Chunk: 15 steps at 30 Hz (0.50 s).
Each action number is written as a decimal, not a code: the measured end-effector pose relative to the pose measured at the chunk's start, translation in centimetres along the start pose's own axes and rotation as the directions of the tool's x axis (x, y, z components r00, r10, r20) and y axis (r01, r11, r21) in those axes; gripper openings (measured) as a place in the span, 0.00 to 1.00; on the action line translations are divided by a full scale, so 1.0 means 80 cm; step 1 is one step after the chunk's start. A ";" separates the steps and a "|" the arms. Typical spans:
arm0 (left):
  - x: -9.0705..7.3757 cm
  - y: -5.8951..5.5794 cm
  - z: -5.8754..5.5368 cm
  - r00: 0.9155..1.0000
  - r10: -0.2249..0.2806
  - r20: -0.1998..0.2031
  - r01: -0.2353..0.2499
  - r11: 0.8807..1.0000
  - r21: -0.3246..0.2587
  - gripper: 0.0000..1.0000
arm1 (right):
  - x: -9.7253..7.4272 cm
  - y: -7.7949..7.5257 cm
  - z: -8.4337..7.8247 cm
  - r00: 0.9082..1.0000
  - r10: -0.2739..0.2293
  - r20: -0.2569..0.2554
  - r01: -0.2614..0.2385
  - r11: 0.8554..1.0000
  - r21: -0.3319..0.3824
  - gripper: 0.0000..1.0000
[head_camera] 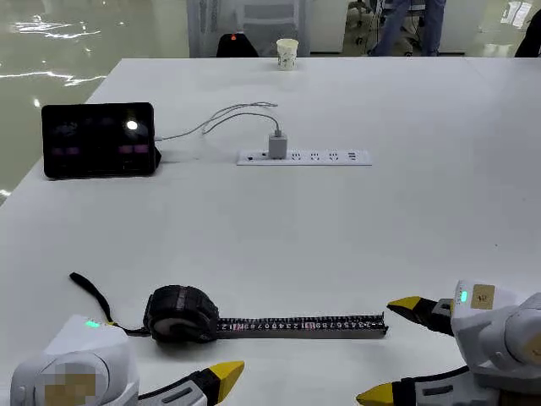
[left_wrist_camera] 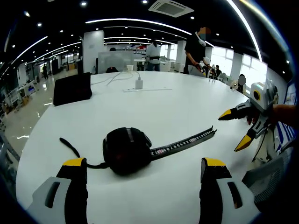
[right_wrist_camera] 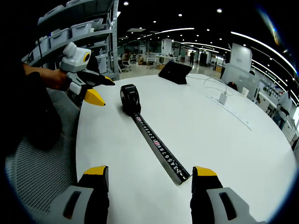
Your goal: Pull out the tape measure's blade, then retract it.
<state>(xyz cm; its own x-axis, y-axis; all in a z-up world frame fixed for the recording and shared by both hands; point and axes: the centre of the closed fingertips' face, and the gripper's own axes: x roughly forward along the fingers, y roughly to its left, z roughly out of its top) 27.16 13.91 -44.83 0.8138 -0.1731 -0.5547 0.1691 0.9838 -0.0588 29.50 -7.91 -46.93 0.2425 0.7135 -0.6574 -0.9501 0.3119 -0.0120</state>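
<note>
Two grippers flank the tape measure [head_camera: 180, 313] on the white table [head_camera: 338, 228]. At left, your left gripper [left_wrist_camera: 143, 164] hangs just short of it, jaws spread wide and empty, while the strap [head_camera: 91, 296] trails leftward. The blade [head_camera: 300, 325] lies extended flat toward the right, its tip near your right gripper [head_camera: 390, 348], likewise wide apart and gripping nothing. Farther back sit a tablet [head_camera: 100, 139], a power strip [head_camera: 304, 156] and a paper cup [head_camera: 287, 52].
</note>
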 end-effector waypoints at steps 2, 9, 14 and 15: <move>0.002 0.001 0.000 1.000 0.001 0.000 -0.001 1.000 -0.001 0.99 | 0.001 -0.004 -0.002 1.000 0.008 -0.004 -0.008 1.000 -0.009 0.69; 0.007 0.002 0.002 1.000 0.004 -0.003 -0.004 1.000 -0.003 0.99 | 0.008 -0.016 -0.013 0.999 0.026 -0.028 -0.026 0.999 -0.020 0.61; 0.011 0.000 0.003 1.000 0.001 -0.004 -0.001 1.000 0.001 0.99 | 0.013 -0.025 -0.020 0.998 0.033 -0.047 -0.034 0.999 -0.037 0.58; 0.011 0.000 0.002 1.000 0.001 -0.005 -0.001 1.000 0.001 0.99 | 0.013 -0.026 -0.021 0.998 0.036 -0.048 -0.038 0.998 -0.042 0.57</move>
<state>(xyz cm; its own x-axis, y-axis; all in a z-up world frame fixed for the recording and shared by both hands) 28.00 13.74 -45.17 0.8109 -0.1723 -0.5593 0.1690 0.9839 -0.0580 31.43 -8.84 -48.88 0.1985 0.6934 -0.6926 -0.9660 0.2579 -0.0186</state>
